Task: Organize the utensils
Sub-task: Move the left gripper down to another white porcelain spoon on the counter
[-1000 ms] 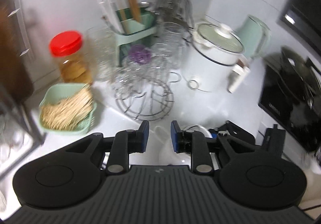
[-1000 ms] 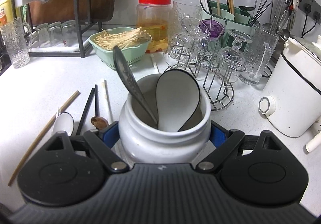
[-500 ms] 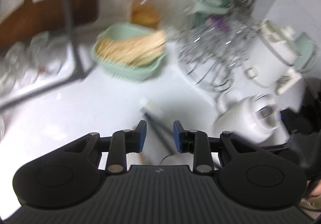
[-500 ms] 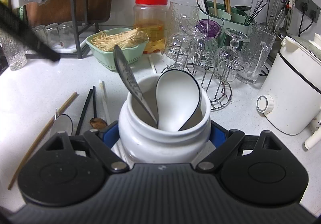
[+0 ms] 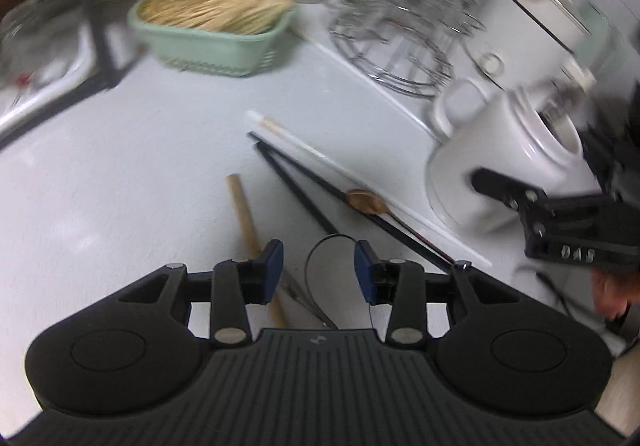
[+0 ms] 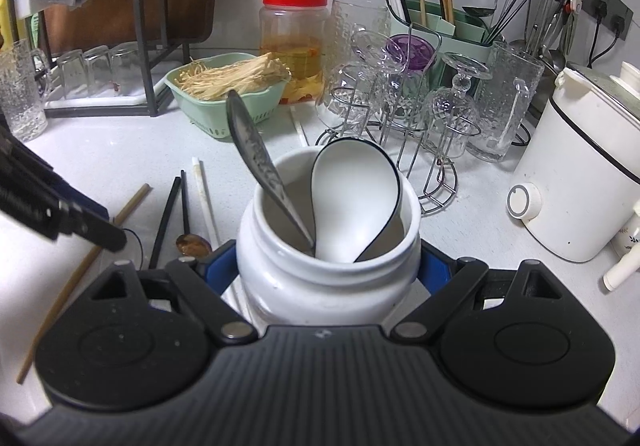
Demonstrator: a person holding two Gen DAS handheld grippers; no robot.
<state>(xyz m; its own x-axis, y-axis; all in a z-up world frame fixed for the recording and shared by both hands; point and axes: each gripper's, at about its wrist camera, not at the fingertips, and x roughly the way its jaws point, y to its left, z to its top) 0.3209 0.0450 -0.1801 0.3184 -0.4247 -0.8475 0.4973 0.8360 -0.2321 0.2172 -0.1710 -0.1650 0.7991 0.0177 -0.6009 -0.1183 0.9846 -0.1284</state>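
Utensils blurred; spoon half hidden under opening left tool.

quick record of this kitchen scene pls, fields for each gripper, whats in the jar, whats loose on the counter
right gripper: shut on the white jar, jar standing upright
jar contents: white ceramic spoon and metal spoon
left gripper: jaws opening, nothing gripped, above a black-rimmed spoon lying on the counter
loose on counter: wooden chopstick, black chopsticks, white chopstick, small brown spoon
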